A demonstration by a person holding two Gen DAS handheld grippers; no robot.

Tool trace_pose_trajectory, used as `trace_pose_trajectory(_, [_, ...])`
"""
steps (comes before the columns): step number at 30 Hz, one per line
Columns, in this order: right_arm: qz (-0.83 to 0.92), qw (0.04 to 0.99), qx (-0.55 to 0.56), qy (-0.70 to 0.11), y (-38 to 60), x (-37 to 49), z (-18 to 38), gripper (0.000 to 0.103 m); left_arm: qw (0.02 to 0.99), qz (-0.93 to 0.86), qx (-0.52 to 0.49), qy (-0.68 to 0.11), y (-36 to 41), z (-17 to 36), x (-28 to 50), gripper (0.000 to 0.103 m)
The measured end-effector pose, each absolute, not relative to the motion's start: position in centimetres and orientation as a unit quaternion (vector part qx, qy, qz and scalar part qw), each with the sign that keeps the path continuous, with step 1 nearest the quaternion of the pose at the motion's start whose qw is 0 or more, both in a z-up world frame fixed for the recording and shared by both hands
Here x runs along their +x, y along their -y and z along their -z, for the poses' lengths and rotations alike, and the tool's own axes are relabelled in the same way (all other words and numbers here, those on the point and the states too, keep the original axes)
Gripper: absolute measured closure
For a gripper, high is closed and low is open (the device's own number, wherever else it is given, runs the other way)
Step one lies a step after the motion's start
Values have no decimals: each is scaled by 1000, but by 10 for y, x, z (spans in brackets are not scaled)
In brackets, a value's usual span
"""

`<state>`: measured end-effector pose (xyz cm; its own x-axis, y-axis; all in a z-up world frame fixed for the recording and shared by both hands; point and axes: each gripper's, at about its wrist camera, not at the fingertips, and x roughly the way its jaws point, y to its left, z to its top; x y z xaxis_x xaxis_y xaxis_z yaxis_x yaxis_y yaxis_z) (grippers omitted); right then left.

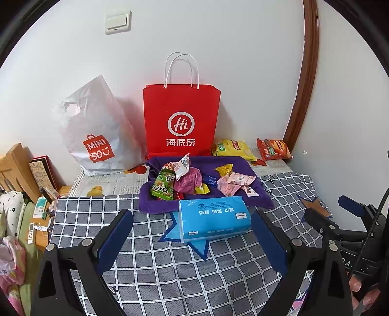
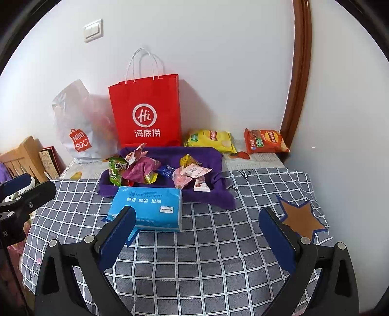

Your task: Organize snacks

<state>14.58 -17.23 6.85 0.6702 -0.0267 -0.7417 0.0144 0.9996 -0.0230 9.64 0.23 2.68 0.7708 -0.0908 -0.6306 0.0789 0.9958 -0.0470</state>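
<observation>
white painted wall (image 1: 218,36), evenly lit, soft shadows. cream double rocker light switch (image 1: 117,21) high on the wall. curved dark brown wooden frame (image 1: 310,60) running down the right side. table under a grey checked cloth (image 1: 170,267) with star patches, one blue (image 1: 194,240) and one brown (image 2: 301,218); fruit-print covering (image 1: 109,182) at the far end. pale wooden furniture (image 1: 14,160) at left, with a framed item (image 1: 42,175) leaning against it.

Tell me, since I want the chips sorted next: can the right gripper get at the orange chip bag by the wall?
Probably yes. The right gripper is open and empty, and the orange chip bag lies uncovered at the back right, with only open checked cloth between.
</observation>
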Motion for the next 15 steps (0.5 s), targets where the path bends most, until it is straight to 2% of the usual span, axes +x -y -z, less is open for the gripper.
trace_pose_trajectory(15, [13, 917, -10, -399, 170, 142, -76, 3, 941, 41, -8, -336, -2, -27, 95, 5])
